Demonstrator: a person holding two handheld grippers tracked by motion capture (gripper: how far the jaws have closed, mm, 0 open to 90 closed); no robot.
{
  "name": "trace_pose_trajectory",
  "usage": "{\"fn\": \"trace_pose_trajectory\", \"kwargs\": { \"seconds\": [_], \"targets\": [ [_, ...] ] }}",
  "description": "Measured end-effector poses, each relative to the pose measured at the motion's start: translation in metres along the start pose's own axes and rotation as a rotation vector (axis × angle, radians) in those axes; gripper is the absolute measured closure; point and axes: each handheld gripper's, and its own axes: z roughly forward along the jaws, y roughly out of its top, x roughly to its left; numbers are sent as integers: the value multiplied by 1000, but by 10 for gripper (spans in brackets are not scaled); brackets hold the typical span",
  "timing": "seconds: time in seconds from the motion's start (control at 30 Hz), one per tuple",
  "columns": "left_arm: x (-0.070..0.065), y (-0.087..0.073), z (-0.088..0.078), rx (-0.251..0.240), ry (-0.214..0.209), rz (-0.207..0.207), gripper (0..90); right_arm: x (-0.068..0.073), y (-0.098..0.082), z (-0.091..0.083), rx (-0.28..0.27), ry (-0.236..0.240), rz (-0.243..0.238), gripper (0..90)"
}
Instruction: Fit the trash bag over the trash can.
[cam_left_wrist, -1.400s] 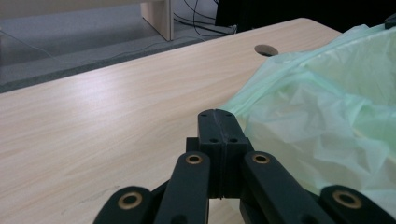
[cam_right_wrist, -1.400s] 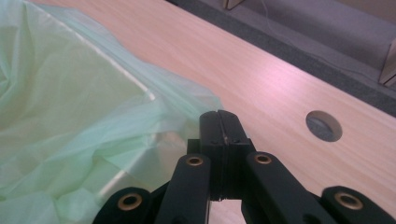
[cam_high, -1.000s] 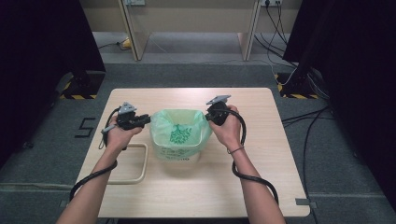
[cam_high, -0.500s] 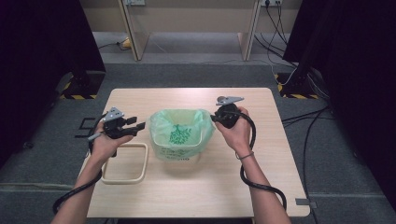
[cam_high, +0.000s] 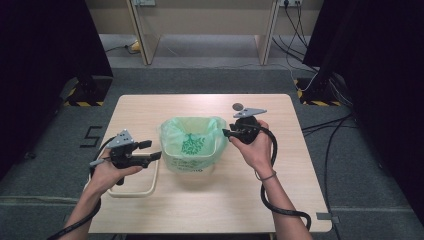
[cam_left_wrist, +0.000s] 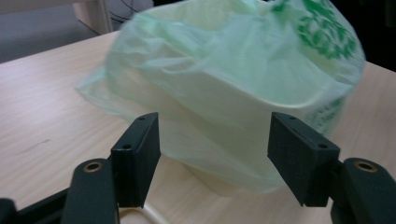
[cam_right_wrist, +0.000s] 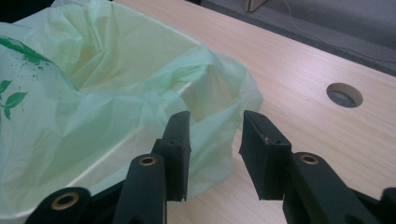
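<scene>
A small cream bin (cam_high: 192, 165) lined with a pale green plastic bag (cam_high: 192, 137) stands at the middle of the wooden table (cam_high: 300, 165). My left gripper (cam_high: 154, 150) hovers just left of the bin and points at it. Its jaws have just been opening and now stand wide, with the bagged bin (cam_left_wrist: 243, 116) ahead of them. At the bin's right rim my right gripper (cam_high: 226, 133) points left. Its jaws have also just been opening. A loose fold of the bag (cam_right_wrist: 219, 116) lies between them, and the pads (cam_right_wrist: 180, 140) do not press on it.
A cream rounded ring frame (cam_high: 131, 192) lies flat on the table under my left hand. A round cable hole (cam_high: 238, 106) sits behind my right gripper. Cables trail off the table's near edge. Dark curtains flank the table.
Both grippers were at the bag's rim and have let go. The left one drew back left and toward the near edge. The right one backed slightly off to the right.
</scene>
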Motion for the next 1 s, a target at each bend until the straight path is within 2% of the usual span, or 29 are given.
{"fn": "trace_pose_trajectory", "kwargs": {
  "seconds": [0.13, 0.2, 0.47, 0.5, 0.63, 0.87, 0.93, 1.0],
  "targets": [
    [-10, -4, 7, 36, -31, 37, 315, 2, -1, 1, 6, 7, 6, 611],
    [-13, -6, 10, 42, -42, 38, 312, 4, -1, 1, 15, 6, -6, 610],
    [-20, -12, 20, 86, -66, 66, 338, 6, -2, 1, 17, 9, 13, 625],
    [-22, -14, 22, 97, -66, 78, 376, 6, -3, 1, 7, 11, 23, 628],
    [-23, -17, 23, 108, -65, 88, 423, 8, 1, -3, -31, 20, 44, 618],
    [-25, -18, 26, 120, -81, 101, 523, 9, 0, 2, -5, 39, 55, 596],
    [-26, -19, 27, 128, -82, 109, 598, 9, -2, 3, -1, 47, 63, 626],
    [-26, -20, 28, 137, -85, 117, 624, 10, -4, 3, 6, 59, 72, 683]
  ]
}}
